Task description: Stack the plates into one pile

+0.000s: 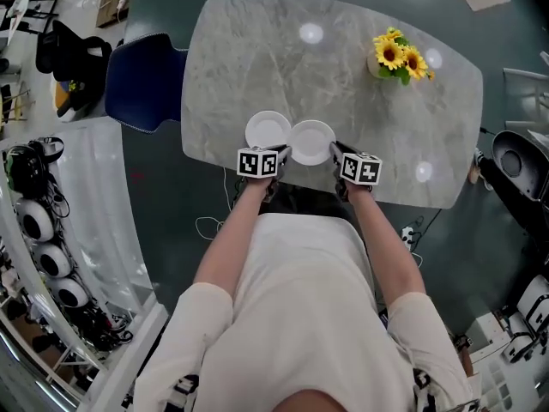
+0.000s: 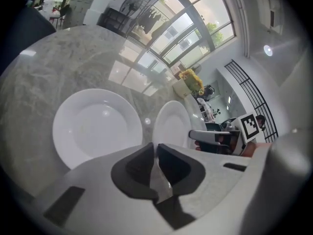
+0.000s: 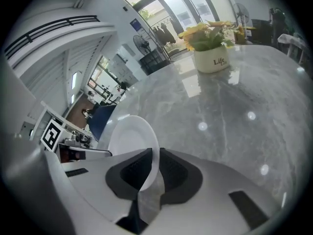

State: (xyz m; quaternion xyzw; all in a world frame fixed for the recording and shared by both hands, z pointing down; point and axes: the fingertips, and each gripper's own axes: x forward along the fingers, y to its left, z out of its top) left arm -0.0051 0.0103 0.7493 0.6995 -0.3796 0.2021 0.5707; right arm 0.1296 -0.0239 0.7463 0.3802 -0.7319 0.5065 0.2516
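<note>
1. A blue chair stands at the left end of the grey marble table.
2. The left plate is white and empty. It lies flat on the table close to the near edge, and nothing grips it.
3. The left gripper sits just right of that plate's near side and reaches toward the plate beside it. Its fingers are drawn almost together, leaving only a thin slit. They pinch the left rim of the right plate.
4. The right plate, also white and empty, sits between the two grippers and is held at opposite rims. Its left rim meets or slightly overlaps the left plate's rim; I cannot tell which. Both gripper views show it nearly edge-on.
5. The right gripper is on the plate's right side. Its fingers are nearly closed, with the plate's white rim clamped plainly between them. The other gripper's marker cube shows beyond the plate's far edge.
6. A bunch of sunflowers in a white pot stands toward the far right of the table, well apart from both plates.
</note>
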